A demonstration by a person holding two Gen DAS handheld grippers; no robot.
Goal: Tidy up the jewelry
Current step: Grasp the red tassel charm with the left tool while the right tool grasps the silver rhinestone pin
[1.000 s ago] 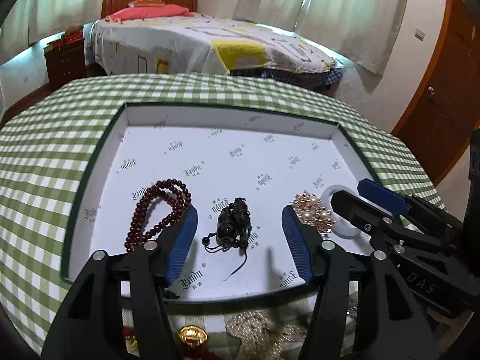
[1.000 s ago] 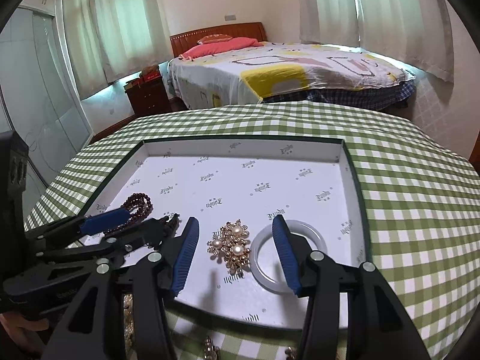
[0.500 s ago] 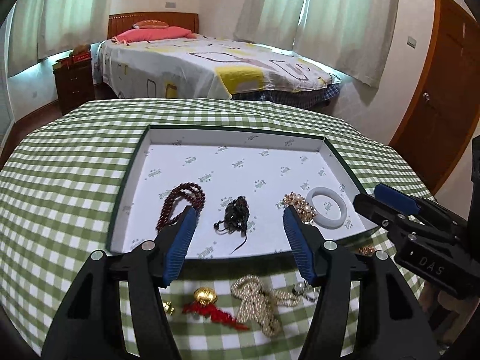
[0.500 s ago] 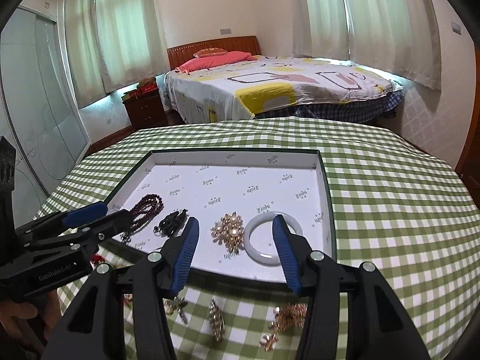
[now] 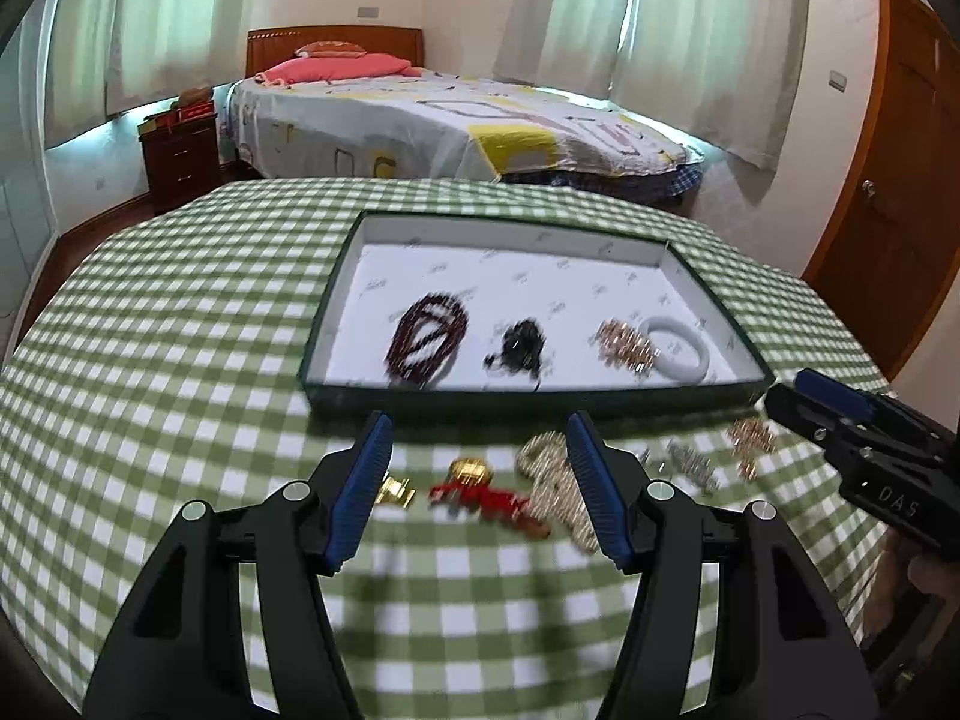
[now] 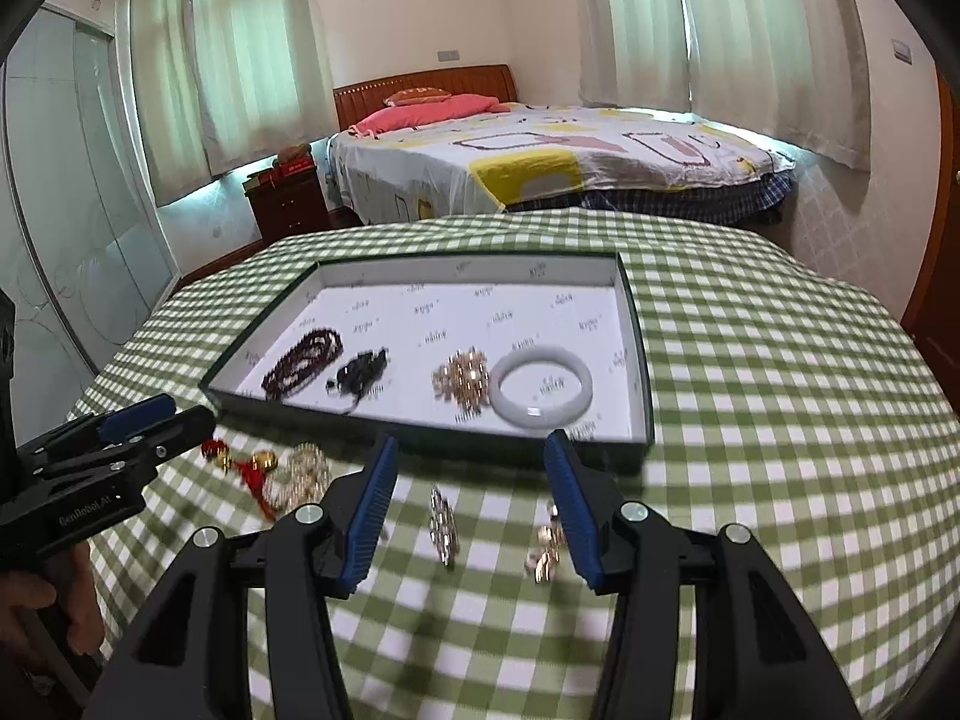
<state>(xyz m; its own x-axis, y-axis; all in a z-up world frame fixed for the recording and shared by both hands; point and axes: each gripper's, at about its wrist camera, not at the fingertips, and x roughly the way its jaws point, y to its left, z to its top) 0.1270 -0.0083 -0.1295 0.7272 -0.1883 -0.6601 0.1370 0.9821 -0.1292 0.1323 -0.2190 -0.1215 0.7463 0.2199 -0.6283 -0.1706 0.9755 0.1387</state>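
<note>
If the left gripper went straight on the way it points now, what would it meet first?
Probably the red tasselled gold charm on the checked tablecloth, between the open left gripper fingers; depth is unclear.

"DAS" on the right gripper (image 5: 798,393); "GenRobot.AI" on the left gripper (image 6: 165,414).

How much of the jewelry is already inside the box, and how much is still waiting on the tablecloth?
Done: four pieces lie in the box: dark red beads, a black piece, a gold brooch and a white bangle. In hand: nothing; the left gripper and right gripper are open. Left: several gold and red pieces on the tablecloth.
</note>
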